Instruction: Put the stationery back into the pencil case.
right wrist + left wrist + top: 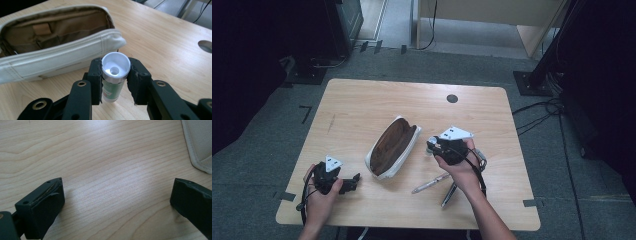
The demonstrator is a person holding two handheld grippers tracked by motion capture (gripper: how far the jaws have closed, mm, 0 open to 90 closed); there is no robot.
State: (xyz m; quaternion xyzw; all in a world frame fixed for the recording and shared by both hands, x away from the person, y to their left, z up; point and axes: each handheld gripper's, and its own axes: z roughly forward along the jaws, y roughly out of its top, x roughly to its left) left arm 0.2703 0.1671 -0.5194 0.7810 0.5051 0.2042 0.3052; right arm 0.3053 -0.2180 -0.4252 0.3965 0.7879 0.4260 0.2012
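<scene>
A light wooden table point(362, 100) seen from above, with a person's forearms reaching in from the near edge, a two-jaw gripper in each hand. The right gripper point(115, 80) has its black jaws closed on a small cylindrical tube point(113, 75) with a white cap and a green and white label (a glue stick, by the look of it); the pads press its sides and the tube stands roughly upright, cap end toward the camera. Just beyond it lies an open white pencil case point(57, 55) with a brown lining, its zip mouth gaping. In the high view the case point(392, 146) lies diagonally at the table's middle, with two pens point(432, 184) near the right hand. The left gripper point(115, 195) rests near the table's front left, jaws spread wide over bare wood, holding nothing.
</scene>
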